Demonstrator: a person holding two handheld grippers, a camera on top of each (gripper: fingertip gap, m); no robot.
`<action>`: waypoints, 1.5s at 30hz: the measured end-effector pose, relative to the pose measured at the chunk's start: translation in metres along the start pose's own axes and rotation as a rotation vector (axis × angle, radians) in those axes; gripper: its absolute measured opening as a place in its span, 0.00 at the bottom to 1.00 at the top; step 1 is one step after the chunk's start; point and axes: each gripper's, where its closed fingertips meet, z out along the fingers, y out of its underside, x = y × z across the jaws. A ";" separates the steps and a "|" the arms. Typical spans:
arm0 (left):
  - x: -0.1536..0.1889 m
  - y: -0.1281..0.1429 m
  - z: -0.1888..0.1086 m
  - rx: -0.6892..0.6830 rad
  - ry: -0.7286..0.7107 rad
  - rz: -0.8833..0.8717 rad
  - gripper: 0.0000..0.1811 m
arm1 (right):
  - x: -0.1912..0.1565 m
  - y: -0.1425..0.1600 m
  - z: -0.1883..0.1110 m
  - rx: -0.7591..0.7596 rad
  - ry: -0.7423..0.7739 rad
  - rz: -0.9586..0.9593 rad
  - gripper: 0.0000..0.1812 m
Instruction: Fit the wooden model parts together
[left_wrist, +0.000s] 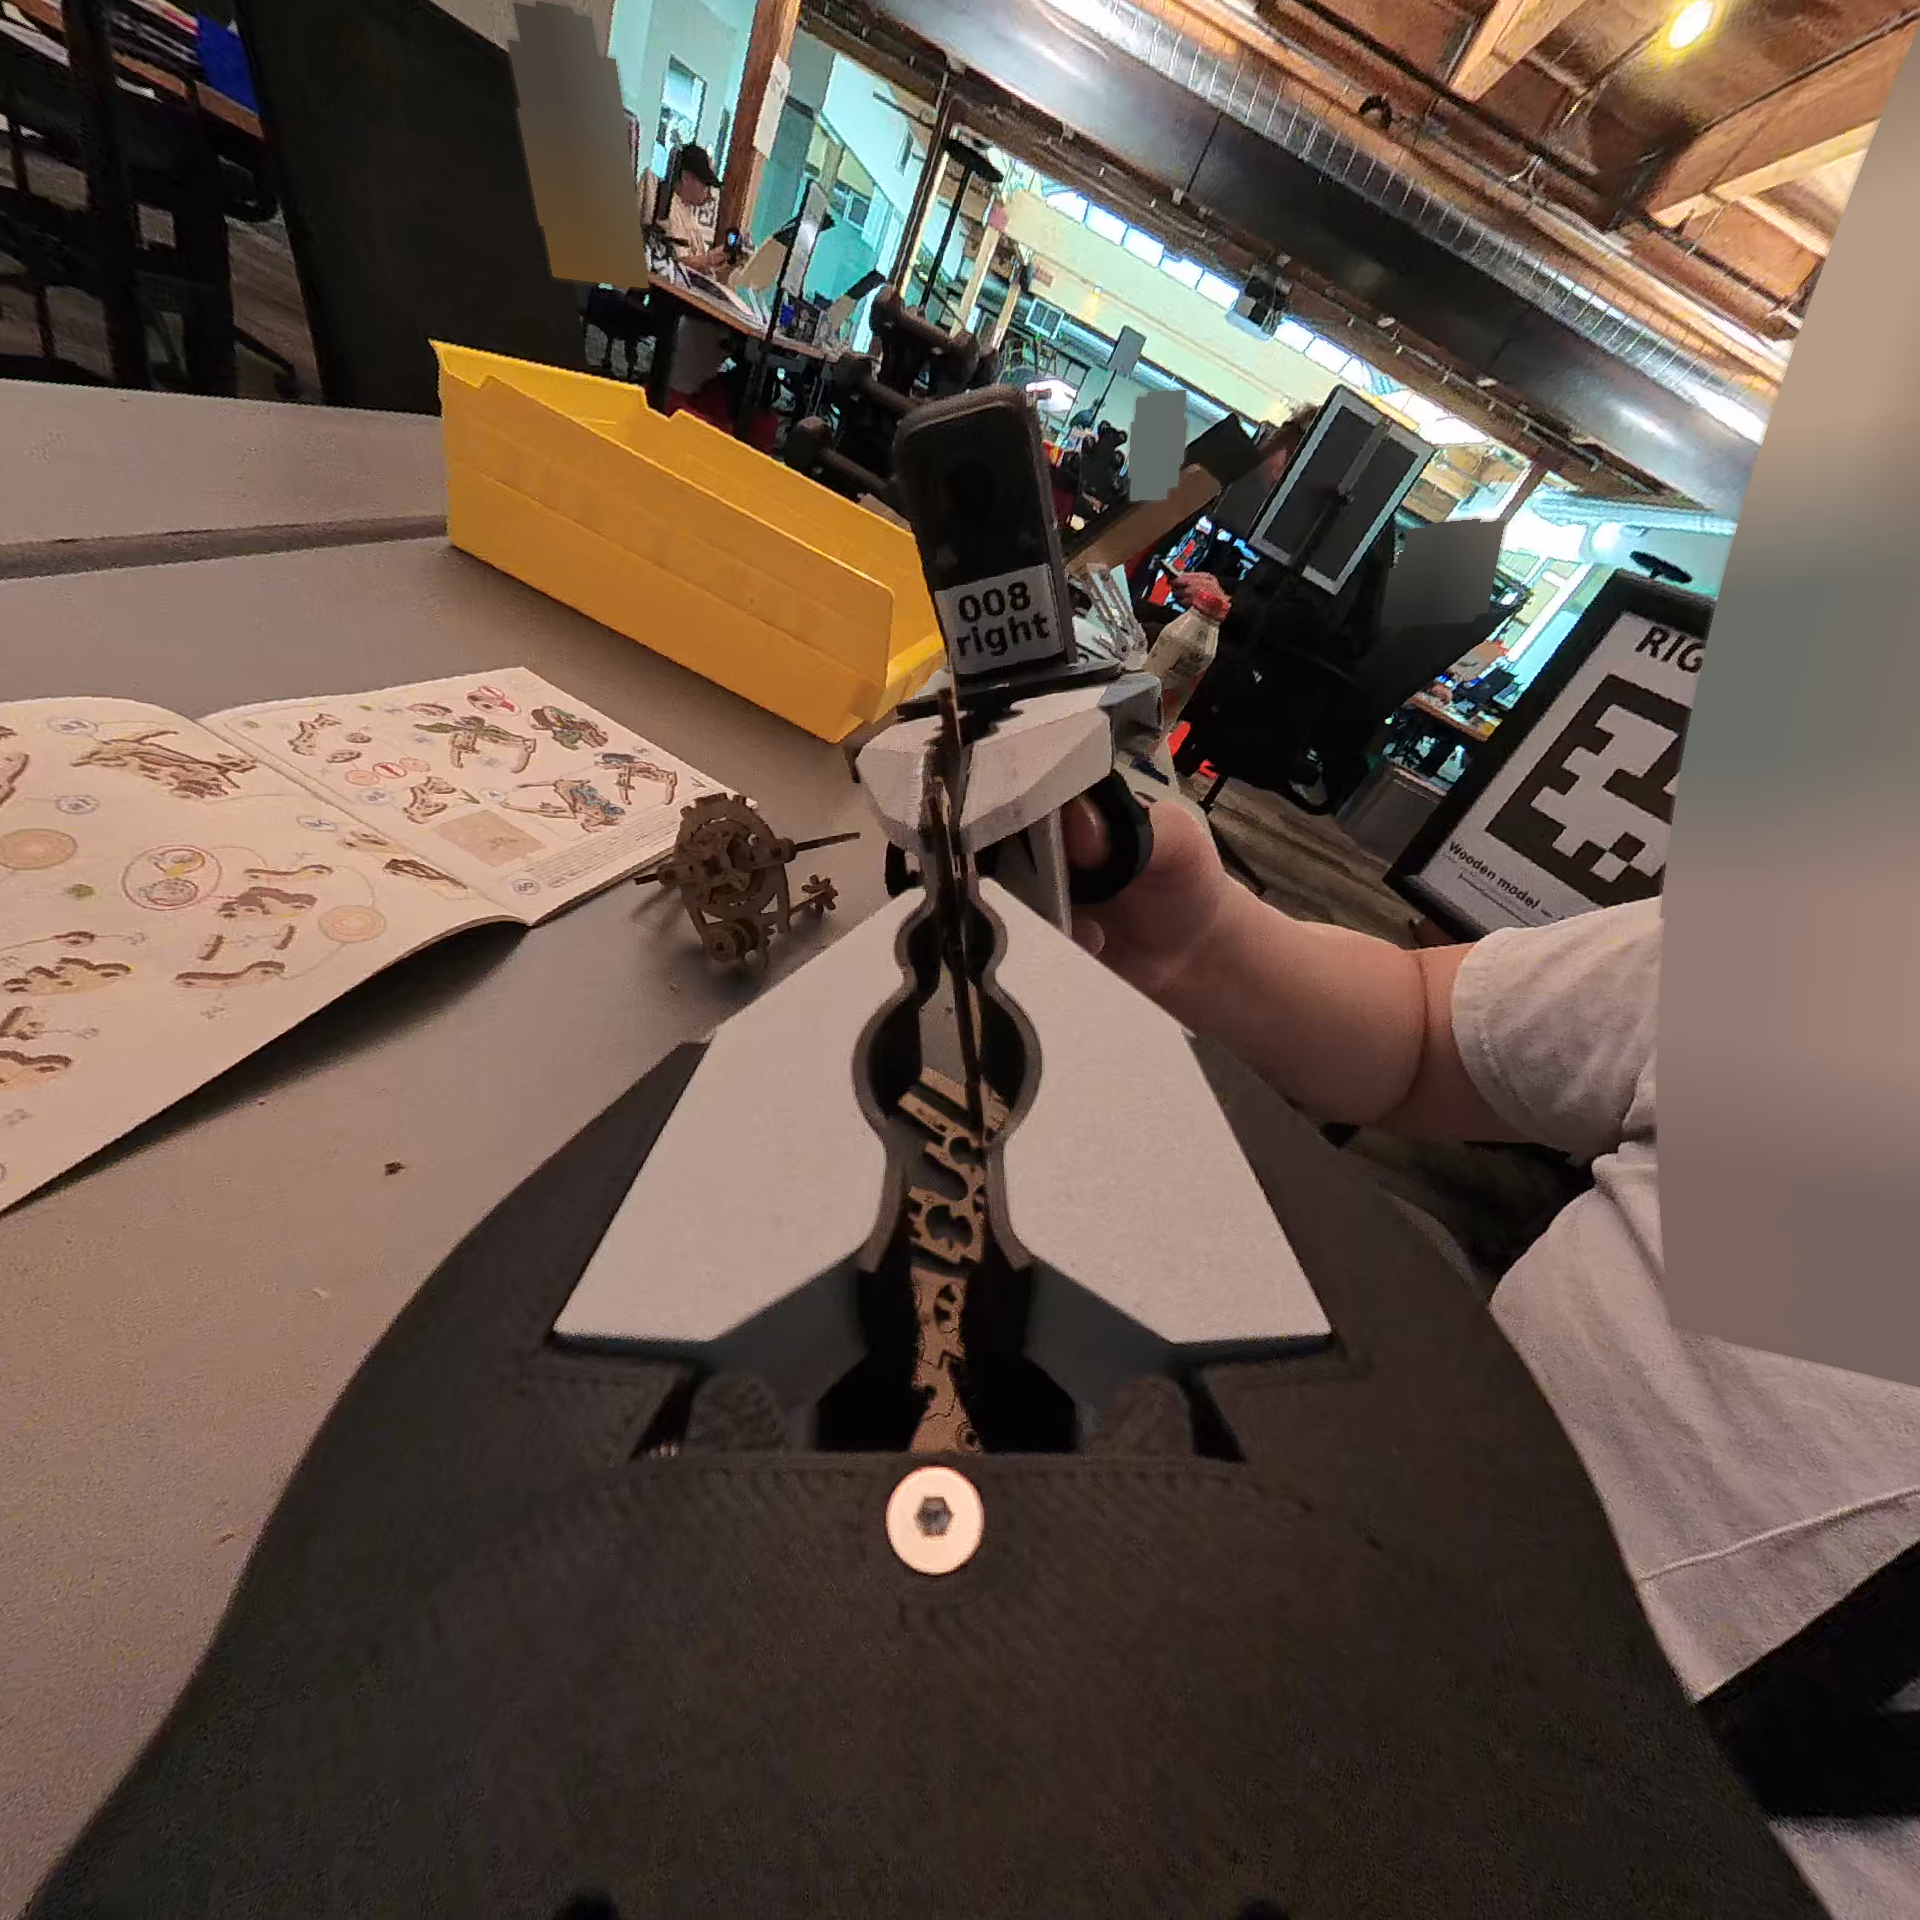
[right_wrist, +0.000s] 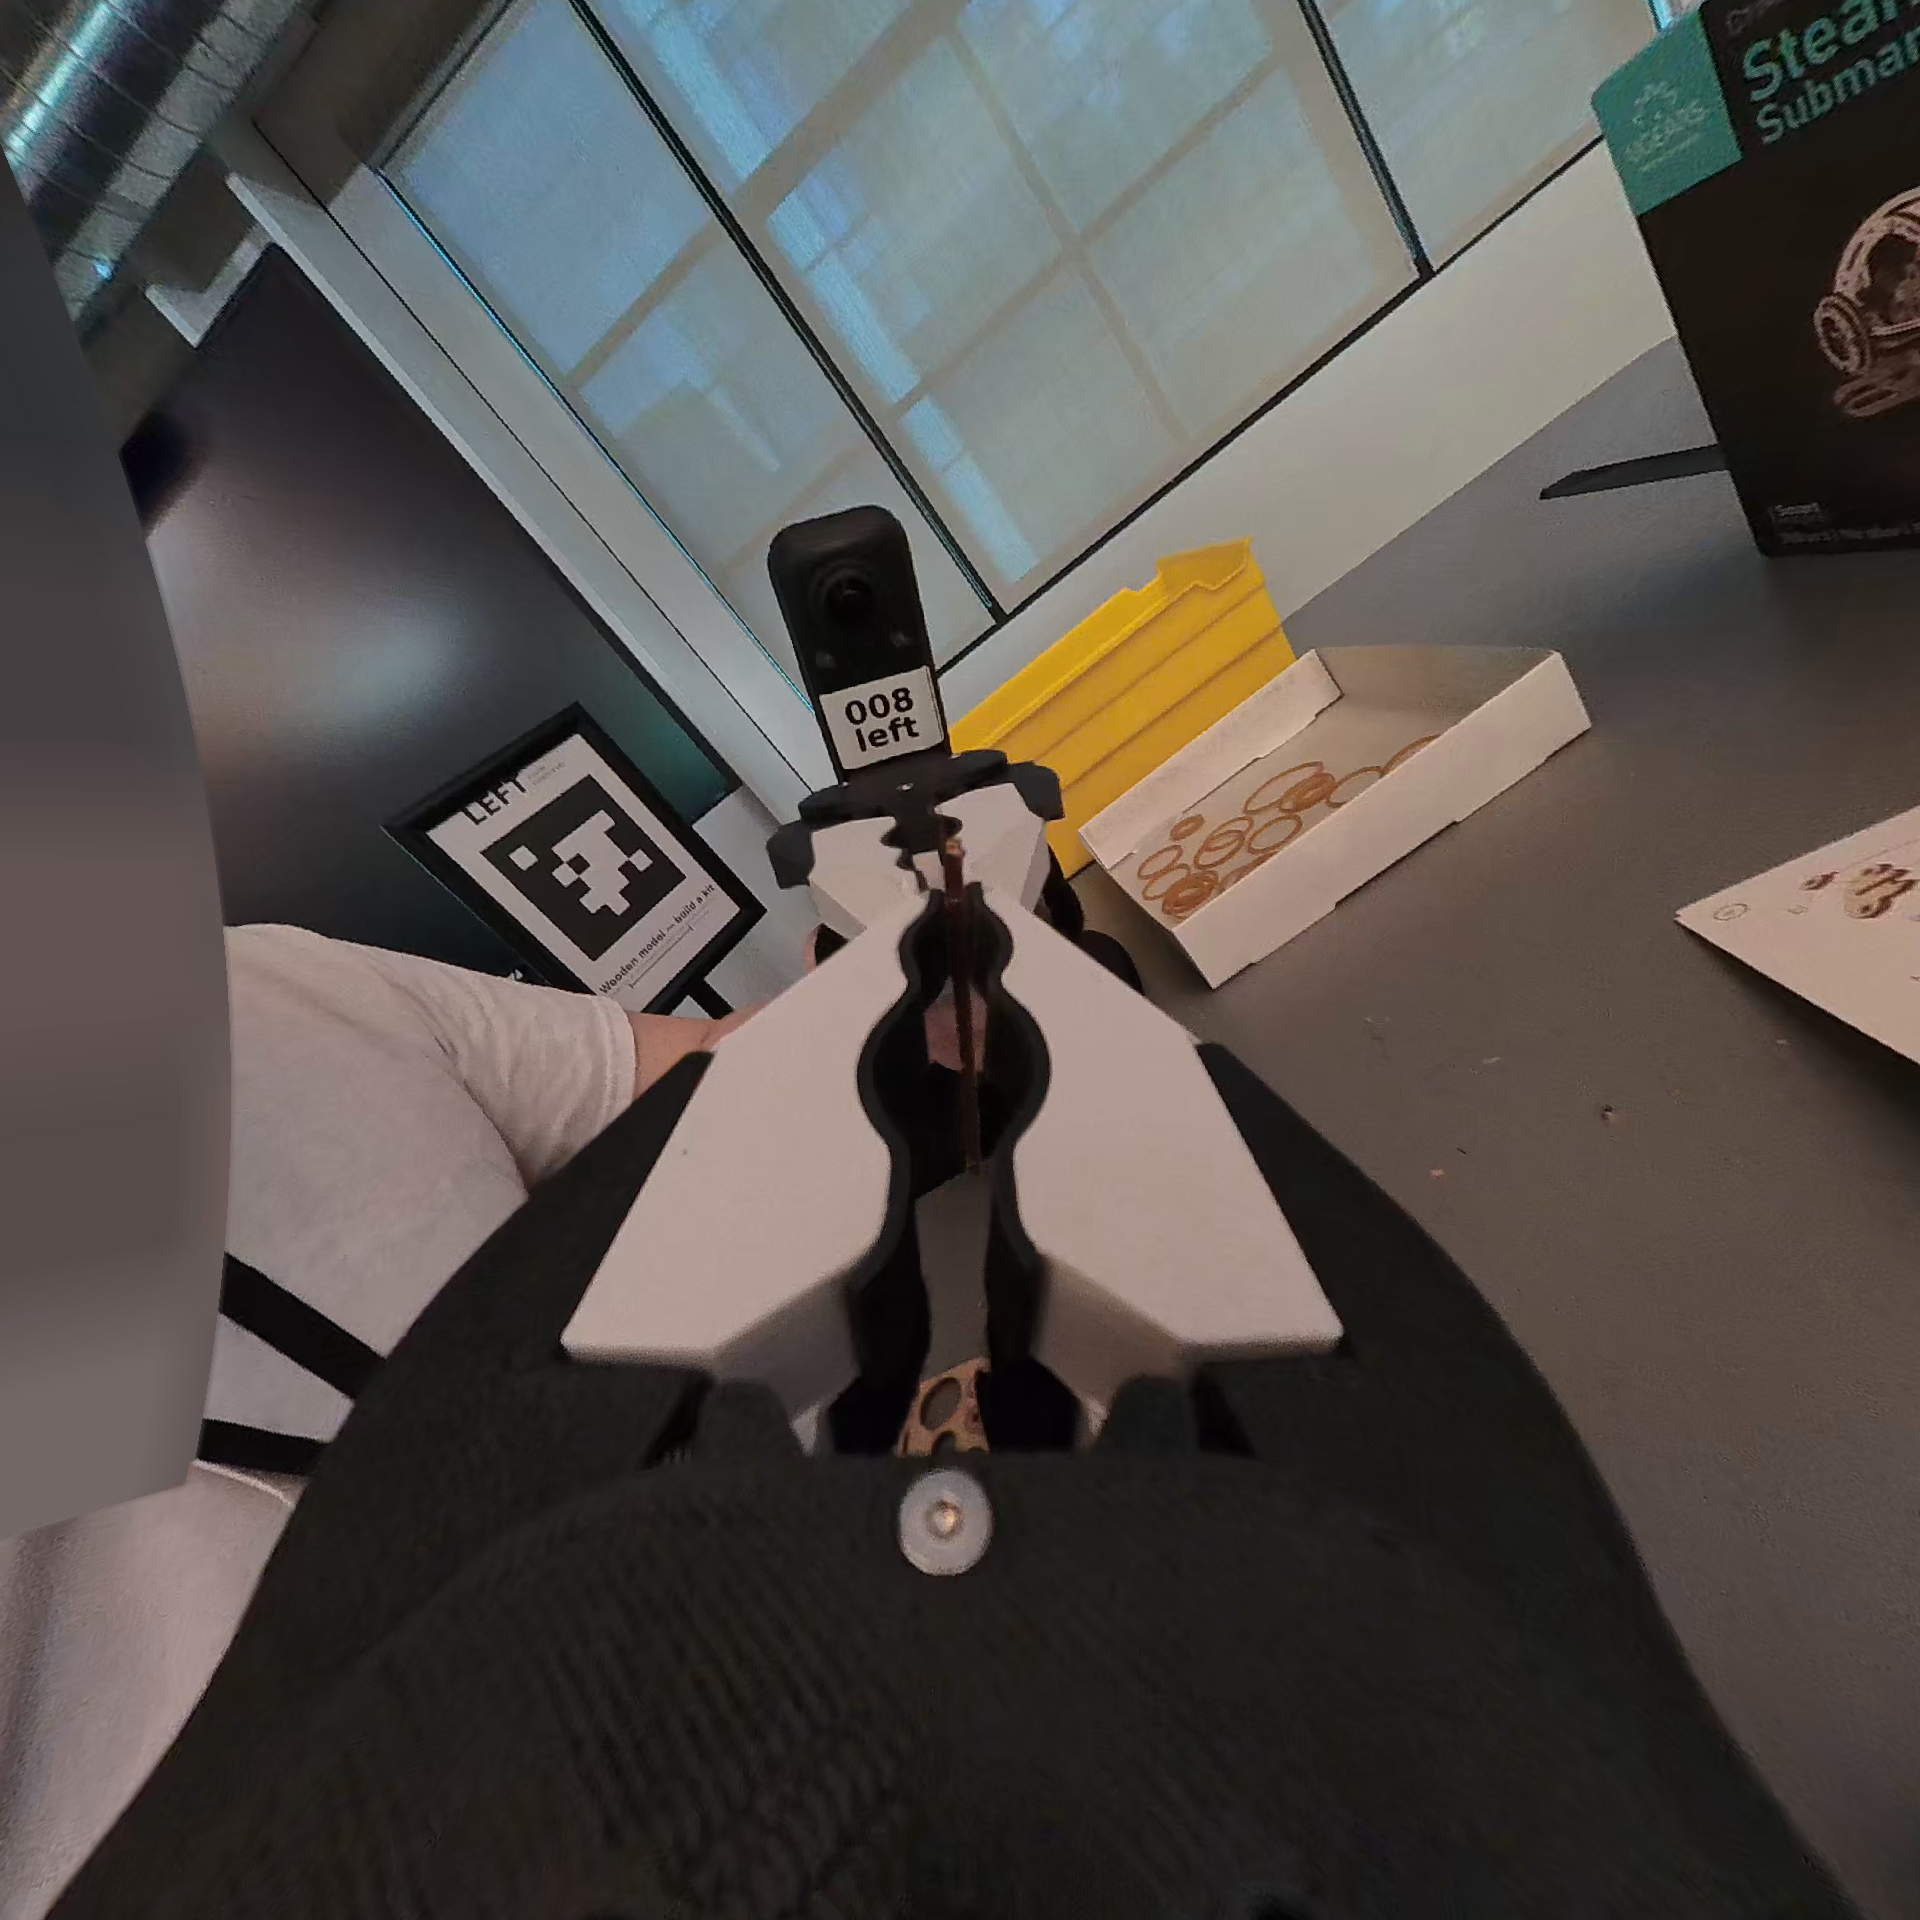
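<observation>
My left gripper (left_wrist: 943, 914) is shut on a thin, perforated wooden part (left_wrist: 943, 1278) that runs forward, edge-on, between its white fingers. My right gripper (left_wrist: 951, 774) faces it tip to tip and is closed on the far end of the same wood. In the right wrist view, my right gripper (right_wrist: 954, 925) is shut on the dark wooden strip (right_wrist: 968, 1049), with the left gripper (right_wrist: 927, 847) just beyond it. I cannot tell if the wood is one piece or two joined. A small wooden gear assembly (left_wrist: 732, 883) stands on the grey table (left_wrist: 260, 1299).
An open instruction booklet (left_wrist: 260, 862) lies at the left, with a yellow bin (left_wrist: 665, 551) behind it. A white box tray (right_wrist: 1351, 810) holds several wooden rings. A black kit box (right_wrist: 1808, 291) stands at the far right. A person's arm (left_wrist: 1320, 997) holds the right gripper. The grippers are tip to tip, or close to it. The small wooden gear assembly (left_wrist: 732, 883) is about equally far from each gripper, around 15 cm.
</observation>
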 end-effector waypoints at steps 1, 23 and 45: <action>-0.001 0.001 0.000 -0.004 -0.011 0.016 0.00 | 0.000 0.000 0.000 0.001 0.005 -0.008 0.00; 0.001 -0.004 0.003 0.054 -0.123 0.092 0.00 | -0.001 -0.006 -0.003 0.012 -0.001 -0.038 0.03; -0.012 -0.004 0.000 0.051 -0.213 0.099 0.00 | 0.014 -0.008 -0.004 0.026 0.165 -0.059 0.06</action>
